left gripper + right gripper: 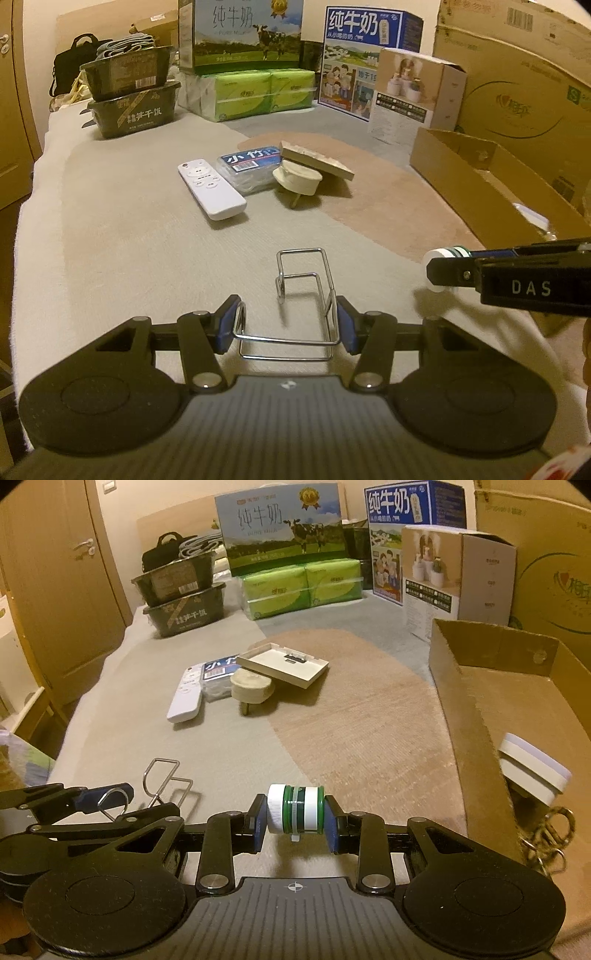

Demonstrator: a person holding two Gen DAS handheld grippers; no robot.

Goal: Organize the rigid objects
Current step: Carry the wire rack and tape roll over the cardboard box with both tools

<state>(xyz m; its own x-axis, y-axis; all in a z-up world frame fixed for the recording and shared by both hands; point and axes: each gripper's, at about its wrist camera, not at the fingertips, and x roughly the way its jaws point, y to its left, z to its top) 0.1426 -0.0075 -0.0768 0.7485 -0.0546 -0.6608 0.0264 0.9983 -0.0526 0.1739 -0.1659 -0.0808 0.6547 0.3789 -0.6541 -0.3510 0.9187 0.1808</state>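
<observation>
In the left wrist view my left gripper (286,328) is shut on a bent chrome wire rack (301,250), which its blue pads pinch at the rack's near end, just above the bed cover. My right gripper (294,821) is shut on a small green-and-white bottle (295,808) with a white cap, held sideways. The two grippers hang side by side: the right gripper (448,262) and the bottle (436,255) show at the left view's right edge, and the left gripper (144,801) with the rack (166,760) shows at the right view's left. An open cardboard box (461,701) stands on the right.
Mid-bed lie a white remote (210,188), a blue-labelled clear box (247,166), a round cream plug (297,179) and a beige flat panel (317,160). The box holds a white device (532,775) and a chain (550,834). Milk cartons, tissue packs and black bowls (129,92) line the back.
</observation>
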